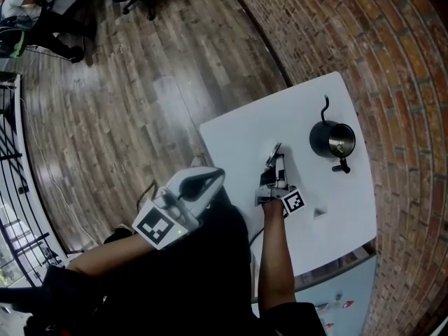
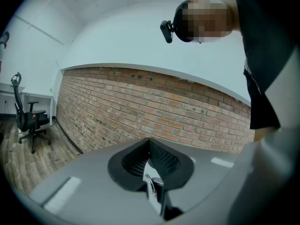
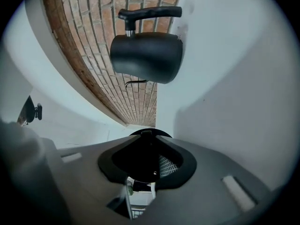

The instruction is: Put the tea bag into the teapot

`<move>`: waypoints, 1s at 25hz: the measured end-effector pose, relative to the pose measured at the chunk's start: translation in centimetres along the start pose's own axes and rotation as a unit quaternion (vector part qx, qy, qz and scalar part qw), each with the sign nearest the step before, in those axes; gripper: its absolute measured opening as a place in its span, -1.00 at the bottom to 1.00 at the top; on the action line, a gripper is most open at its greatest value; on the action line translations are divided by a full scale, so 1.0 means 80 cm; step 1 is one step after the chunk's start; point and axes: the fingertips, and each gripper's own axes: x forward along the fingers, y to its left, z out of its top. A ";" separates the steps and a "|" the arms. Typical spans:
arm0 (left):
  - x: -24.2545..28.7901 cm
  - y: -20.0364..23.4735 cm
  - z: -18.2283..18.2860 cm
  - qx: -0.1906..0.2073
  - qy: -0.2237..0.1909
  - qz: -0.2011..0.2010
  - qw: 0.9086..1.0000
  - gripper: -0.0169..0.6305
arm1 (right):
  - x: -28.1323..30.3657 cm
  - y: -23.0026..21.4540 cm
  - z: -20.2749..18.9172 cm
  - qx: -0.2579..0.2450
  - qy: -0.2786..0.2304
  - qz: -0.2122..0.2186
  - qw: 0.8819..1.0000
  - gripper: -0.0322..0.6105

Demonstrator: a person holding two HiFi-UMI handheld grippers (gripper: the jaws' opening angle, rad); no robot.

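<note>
The right tongs [image 3: 145, 136] are pinched on a flat, dark, round piece with a small knob at its middle, most likely the teapot's lid [image 3: 161, 132]. It fills the gap between the ribbed black pads, and its rim shows just past the tips. The left tongs [image 2: 149, 142] are pressed together with nothing between their mesh-textured pads. They are held up off the counter [image 1: 238, 135] near the person's body and point at the brick wall [image 2: 154, 107]. Beyond the right tongs stands the teapot [image 3: 147, 55], a squat matte-black pot with a bar handle [image 3: 150, 13] sticking out sideways and a thin curved spout [image 1: 326, 107]. In the head view its mouth looks open and shiny inside, which fits the lid being off. The pot stands apart from the right tongs, toward the far corner of the smooth white counter. A small pale scrap [image 1: 320, 213] lies on the counter near the right hand's side, well apart from the pot. It is probably the tea bag, though it is too small to be sure. I judge the task to be at its opening step, with the pot uncovered and the bag not yet picked up. The next move calls for freeing a pair of tongs, or bringing the idle left one over, and nipping the thin, limp bag flat off the hard surface.
</note>
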 end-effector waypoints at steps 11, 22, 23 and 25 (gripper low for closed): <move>0.001 0.000 -0.008 -0.013 0.004 0.000 1.000 -0.95 | -0.014 -0.009 0.011 0.086 -0.003 0.027 0.996 -0.60; -0.001 -0.001 -0.008 -0.014 0.005 0.002 1.000 -0.95 | -0.018 -0.011 0.027 0.102 -0.041 0.016 0.994 -0.47; -0.001 -0.001 -0.009 -0.016 0.006 0.002 1.000 -0.95 | -0.018 -0.010 0.029 0.103 -0.044 0.016 0.994 -0.46; -0.001 0.000 -0.010 -0.019 0.007 0.002 1.000 -0.95 | -0.020 -0.010 0.031 0.102 -0.046 0.013 0.994 -0.44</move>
